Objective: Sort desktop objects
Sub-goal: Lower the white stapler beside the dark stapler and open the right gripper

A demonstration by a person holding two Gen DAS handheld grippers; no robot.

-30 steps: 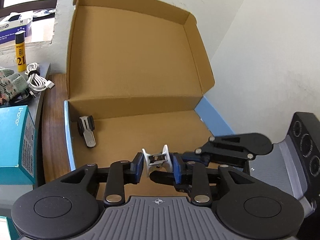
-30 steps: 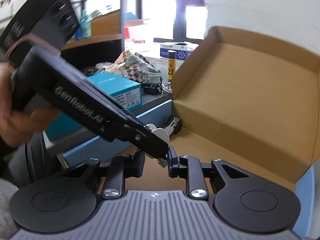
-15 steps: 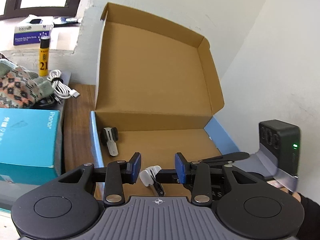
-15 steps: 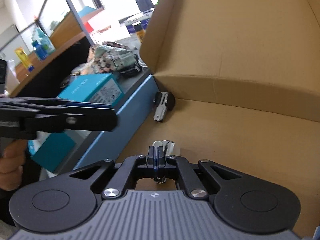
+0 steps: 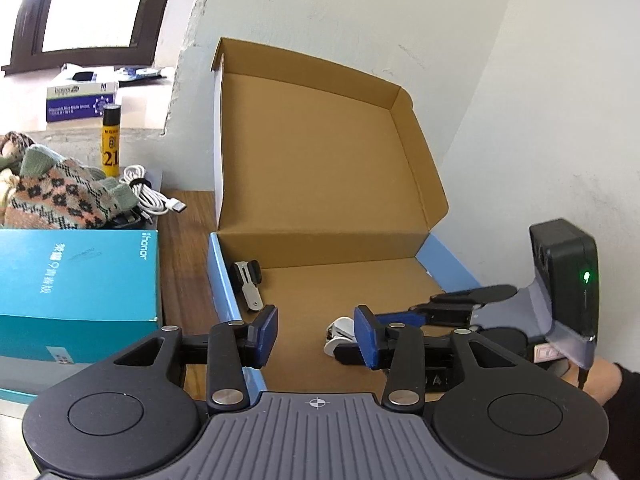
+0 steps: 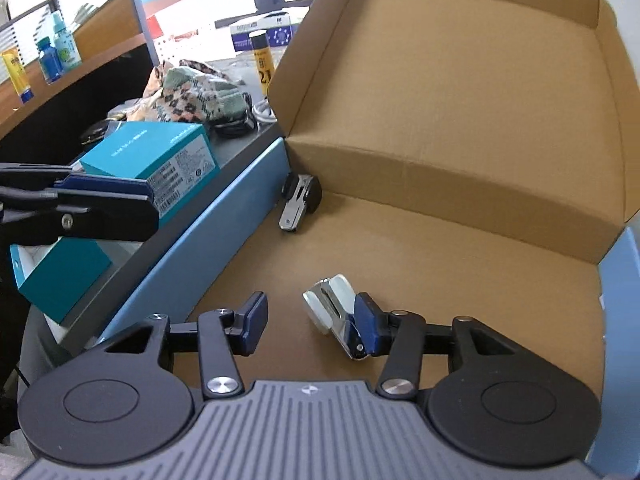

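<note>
1. Two clips on the floor of the open brown cardboard box point(image 6: 460, 128): white plastic-and-metal clip point(image 6: 332, 306) at six o'clock, black-and-silver clip point(image 6: 300, 200) at ten (near the lid hinge).
2. Right gripper point(image 6: 310, 318) opening, white clip beside one pad, unclamped.
3. Left gripper point(image 5: 316, 330) opening, empty.

"honor" on teal box point(image 5: 76, 280)

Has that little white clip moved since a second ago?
Yes. The white clip was held up between the tools; now it lies on the cardboard box floor, nearer than the black clip, as the right tool opens.
</note>
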